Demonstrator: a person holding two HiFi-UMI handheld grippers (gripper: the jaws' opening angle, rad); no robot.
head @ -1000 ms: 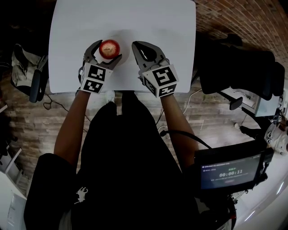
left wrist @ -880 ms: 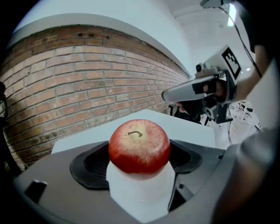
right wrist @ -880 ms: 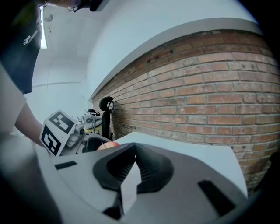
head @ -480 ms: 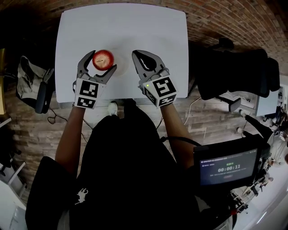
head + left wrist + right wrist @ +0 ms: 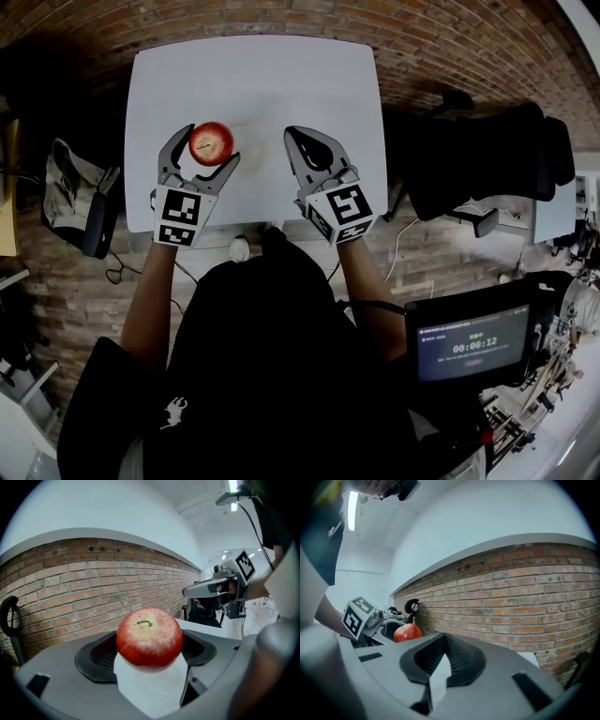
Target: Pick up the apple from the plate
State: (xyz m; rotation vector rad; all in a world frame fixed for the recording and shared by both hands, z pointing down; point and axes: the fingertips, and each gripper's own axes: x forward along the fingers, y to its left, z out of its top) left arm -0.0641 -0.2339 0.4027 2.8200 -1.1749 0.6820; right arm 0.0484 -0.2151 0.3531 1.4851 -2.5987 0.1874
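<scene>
A red apple (image 5: 211, 142) sits between the jaws of my left gripper (image 5: 208, 146), which is shut on it above the white table (image 5: 262, 84). In the left gripper view the apple (image 5: 149, 637) fills the gap between the dark pads, stem side up. The white plate (image 5: 255, 150) shows only faintly, just right of the apple. My right gripper (image 5: 313, 150) hovers to the right of the plate, shut with nothing in it. From the right gripper view (image 5: 439, 665) the apple (image 5: 407, 633) shows far to the left, in the left gripper (image 5: 370, 620).
A brick wall (image 5: 93, 583) runs behind the table. A black office chair (image 5: 487, 159) stands to the right and a bag (image 5: 80, 192) lies on the floor at the left. A screen with a timer (image 5: 473, 345) is at the lower right.
My left gripper has carried the apple up and a little left, away from the plate. The right gripper stays shut beside the plate.
</scene>
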